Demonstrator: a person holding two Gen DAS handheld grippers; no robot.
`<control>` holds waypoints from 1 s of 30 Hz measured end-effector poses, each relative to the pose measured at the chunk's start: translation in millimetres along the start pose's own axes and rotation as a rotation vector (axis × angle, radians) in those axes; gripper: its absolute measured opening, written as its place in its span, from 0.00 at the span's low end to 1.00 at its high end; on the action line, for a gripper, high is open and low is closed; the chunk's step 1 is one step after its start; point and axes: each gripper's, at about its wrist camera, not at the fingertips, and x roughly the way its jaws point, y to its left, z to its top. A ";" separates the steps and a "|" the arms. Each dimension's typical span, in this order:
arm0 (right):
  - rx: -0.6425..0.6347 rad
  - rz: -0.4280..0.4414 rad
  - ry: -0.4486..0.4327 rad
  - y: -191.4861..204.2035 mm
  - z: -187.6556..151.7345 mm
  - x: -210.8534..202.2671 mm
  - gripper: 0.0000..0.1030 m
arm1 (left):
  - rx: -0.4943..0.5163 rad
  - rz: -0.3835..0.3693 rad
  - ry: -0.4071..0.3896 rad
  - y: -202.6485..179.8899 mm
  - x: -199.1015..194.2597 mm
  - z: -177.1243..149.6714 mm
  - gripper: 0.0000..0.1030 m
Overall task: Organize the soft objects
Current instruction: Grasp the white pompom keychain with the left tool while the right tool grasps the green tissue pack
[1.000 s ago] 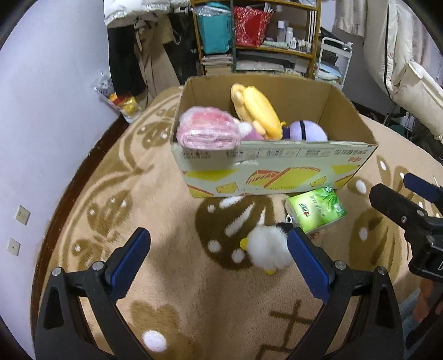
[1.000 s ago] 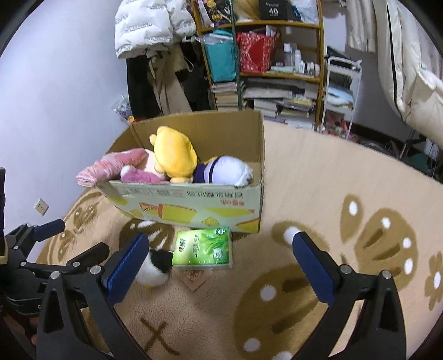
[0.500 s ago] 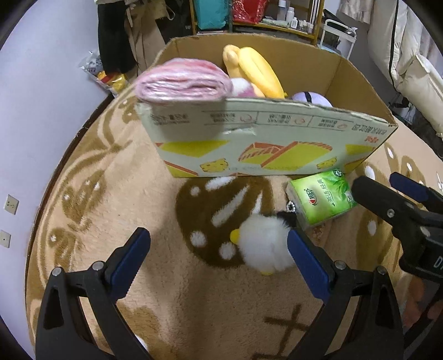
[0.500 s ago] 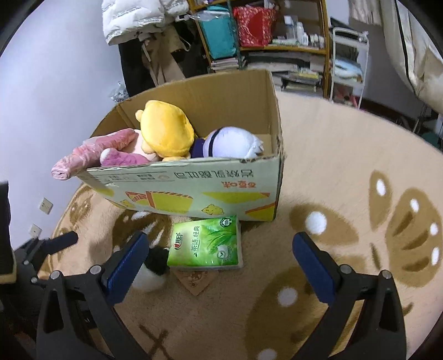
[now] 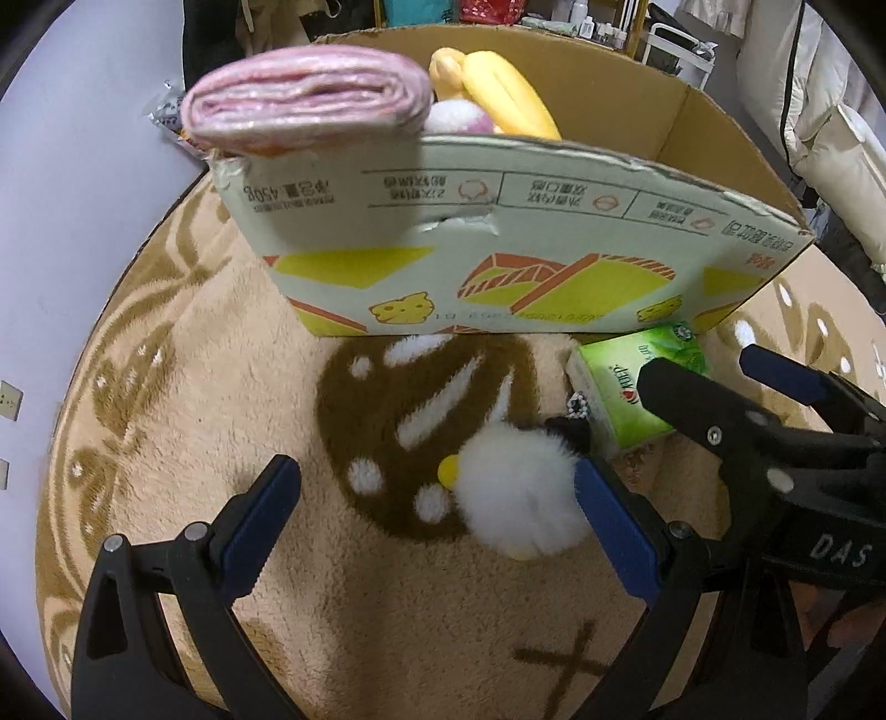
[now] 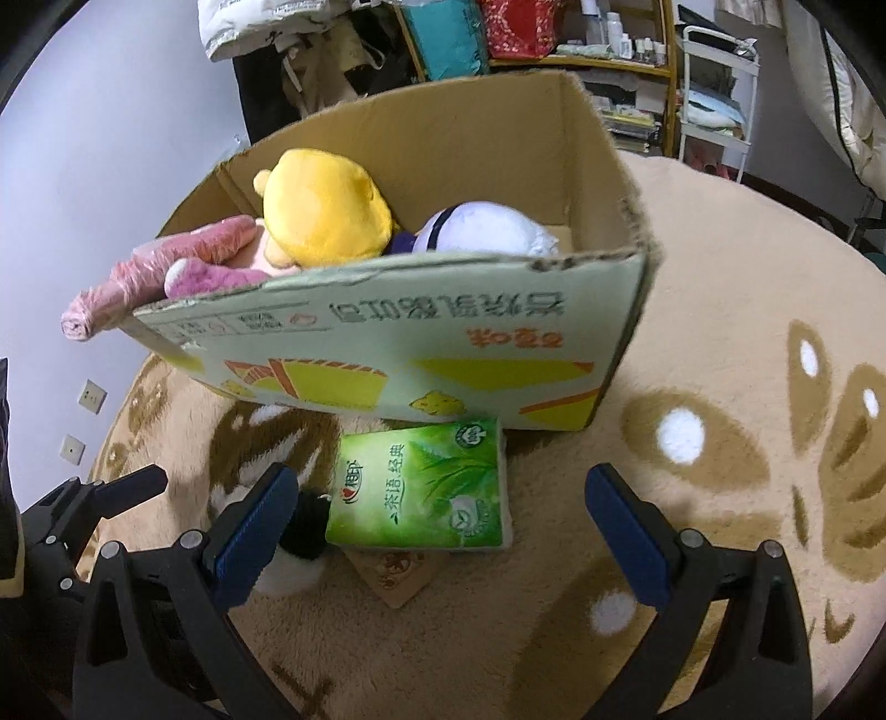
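L gripper low over carpet, jaws wide apart, nothing held. White fluffy plush w/ yellow beak lies on carpet between its fingers, touching the R-side blue pad; other pad well clear.

R gripper also spread wide, empty. Green tissue pack flat on carpet between its fingers, closer to the L-side pad. Pack sits just beside white plush, its far edge against the cardboard box.

Box stands on carpet just behind both items. Inside: yellow plush, white-purple plush, pink plush. Pink rolled bundle hangs over box's near L corner.

Far back: cluttered shelves, hanging clothes.
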 end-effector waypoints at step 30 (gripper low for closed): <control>0.058 0.034 0.130 -11.6 -6.3 27.1 1.00 | -0.047 -0.092 0.084 3.5 30.3 -4.4 0.96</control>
